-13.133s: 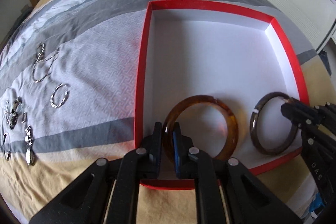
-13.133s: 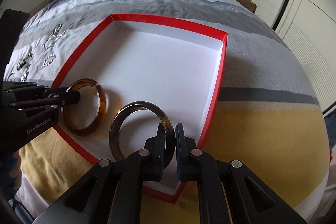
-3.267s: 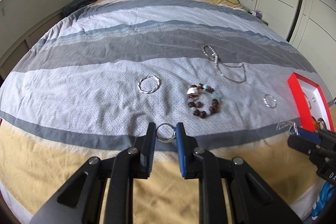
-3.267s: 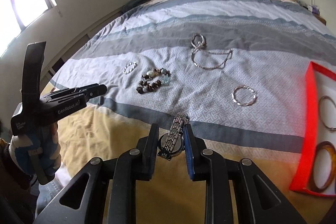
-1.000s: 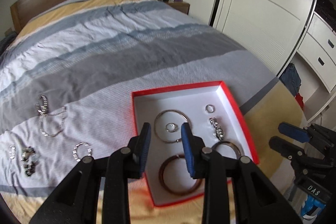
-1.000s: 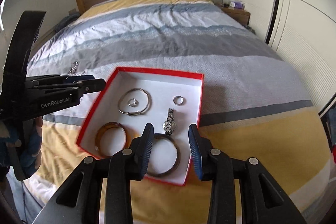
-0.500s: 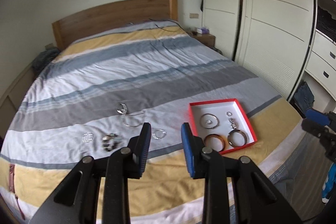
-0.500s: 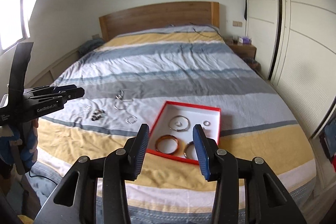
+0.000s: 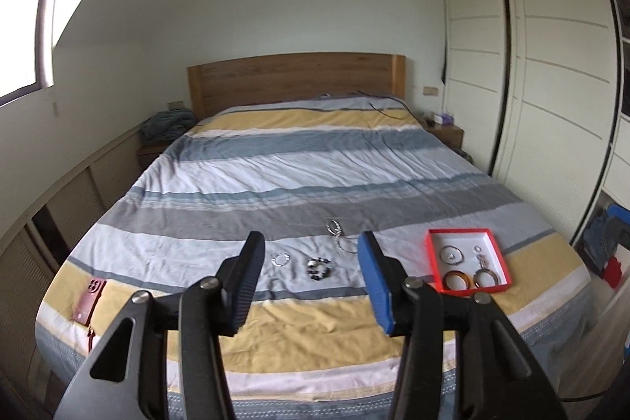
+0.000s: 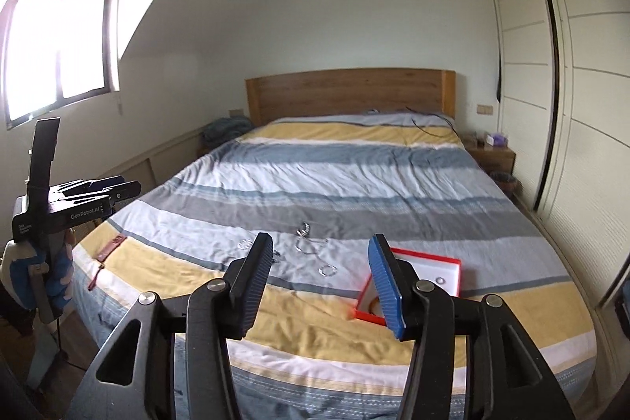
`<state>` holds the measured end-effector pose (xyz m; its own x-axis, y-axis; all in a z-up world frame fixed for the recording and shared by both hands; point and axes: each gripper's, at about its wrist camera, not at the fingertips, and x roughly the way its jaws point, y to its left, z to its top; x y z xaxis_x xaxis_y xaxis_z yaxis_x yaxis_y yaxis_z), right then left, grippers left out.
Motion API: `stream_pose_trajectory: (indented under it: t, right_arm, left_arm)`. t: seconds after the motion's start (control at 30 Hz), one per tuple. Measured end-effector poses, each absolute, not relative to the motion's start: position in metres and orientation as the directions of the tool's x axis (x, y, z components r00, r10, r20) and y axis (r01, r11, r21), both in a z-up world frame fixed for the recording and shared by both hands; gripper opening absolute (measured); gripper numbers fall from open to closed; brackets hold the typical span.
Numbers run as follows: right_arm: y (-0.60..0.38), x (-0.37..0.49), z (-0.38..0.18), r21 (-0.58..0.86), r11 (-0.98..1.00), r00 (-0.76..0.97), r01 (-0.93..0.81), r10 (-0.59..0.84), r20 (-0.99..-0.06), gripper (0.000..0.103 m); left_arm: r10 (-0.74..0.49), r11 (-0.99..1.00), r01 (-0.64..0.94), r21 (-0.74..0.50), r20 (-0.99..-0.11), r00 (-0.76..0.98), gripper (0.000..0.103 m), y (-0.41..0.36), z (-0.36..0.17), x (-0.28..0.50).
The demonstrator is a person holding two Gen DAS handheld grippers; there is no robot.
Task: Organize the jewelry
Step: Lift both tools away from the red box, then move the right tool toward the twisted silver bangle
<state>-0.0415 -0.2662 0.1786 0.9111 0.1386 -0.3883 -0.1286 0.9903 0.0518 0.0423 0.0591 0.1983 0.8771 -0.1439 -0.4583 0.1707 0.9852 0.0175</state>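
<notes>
**Both grippers raised at the foot of the bed, jaws wide and empty**

At the foot of the bed (image 9: 315, 160), both tools are held high and well back from the striped cover, pointing along its length toward the wooden headboard (image 9: 295, 77). Left gripper (image 9: 311, 282): level, fingers spread wide, nothing between them. Right gripper (image 10: 321, 282): likewise level, fingers spread wide and empty. In the right wrist view the left tool appears from the side at the far left edge, held upright off the bed's corner; the hand holding it is mostly cut off by the frame.

Red box (image 9: 429, 254): rests on the cover near the foot, toward the right side, white interior showing. It contains an amber bangle (image 9: 456, 279) and a dark bangle (image 9: 487, 278) side by side at the near edge, a thin silver hoop (image 9: 451, 254) behind them, and small pieces too fine to identify. In the right wrist view the right finger hides much of the box.

Loose pieces on the grey and white stripes left of the box: a chain necklace (image 9: 340, 235), a beaded bracelet (image 9: 319, 267) and a silver ring bracelet (image 9: 280, 259); details blurred. A red phone case (image 9: 89, 301) lies near the left corner.
</notes>
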Motion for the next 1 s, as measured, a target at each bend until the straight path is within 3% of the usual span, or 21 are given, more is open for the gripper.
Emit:
stream_pose_trajectory:
  t: [0.23,0.43,0.7,1.0]
  right_arm:
    - [-0.242,-0.058,0.198,0.039,0.982,0.923,-0.184,0.187,-0.335,0.054]
    - [-0.227,-0.044,0.197,0.019,0.981,0.918,-0.194,0.188,-0.349,0.055]
    - [-0.209,0.009,0.168,0.023,0.985,0.887,-0.169,0.162,-0.433,0.060]
    - [-0.198,0.113,0.079,0.074,0.983,0.790,-0.169,0.180,-0.586,0.061]
  left_arm:
    - [-0.120,0.992,0.118,-0.031,-0.446,0.887,0.052,0.094,0.201,0.029]
    - [-0.107,0.994,0.095,-0.051,-0.452,0.885,0.053,0.102,0.180,0.045]
    - [-0.128,0.991,0.122,-0.048,-0.551,0.825,0.055,0.097,0.112,0.097]
    - [-0.111,0.993,0.109,-0.044,-0.666,0.738,0.056,0.085,0.018,0.171]
